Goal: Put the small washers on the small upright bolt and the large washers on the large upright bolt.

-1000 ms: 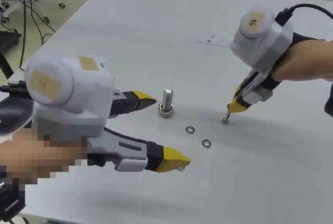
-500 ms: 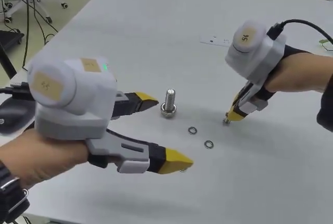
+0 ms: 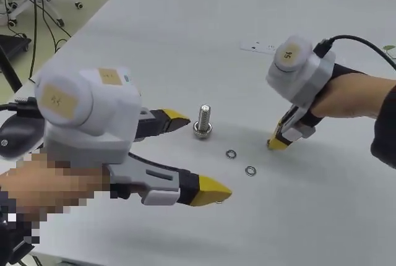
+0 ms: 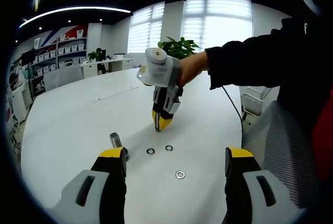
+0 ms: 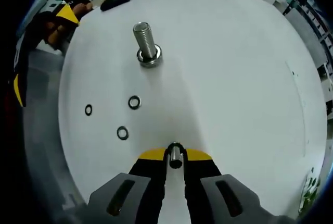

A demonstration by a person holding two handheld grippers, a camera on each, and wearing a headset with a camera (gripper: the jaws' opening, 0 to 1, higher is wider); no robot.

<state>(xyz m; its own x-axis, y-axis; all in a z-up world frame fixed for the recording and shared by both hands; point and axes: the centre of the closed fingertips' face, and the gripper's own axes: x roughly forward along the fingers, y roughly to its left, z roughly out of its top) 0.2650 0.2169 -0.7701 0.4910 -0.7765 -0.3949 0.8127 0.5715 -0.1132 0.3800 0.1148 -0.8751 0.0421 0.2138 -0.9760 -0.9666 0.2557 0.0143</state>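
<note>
Silver small upright bolt stands on the white tabletop, pinched between the yellow tips of the right gripper, which cover its shaft and leave its top showing. Two small dark metal rings, the near ring washer and the middle ring washer, lie flat close by. A far ring washer lies by one yellow tip of the left gripper, spread wide and empty; the large silver threaded bolt stands upright near its other tip.
</note>
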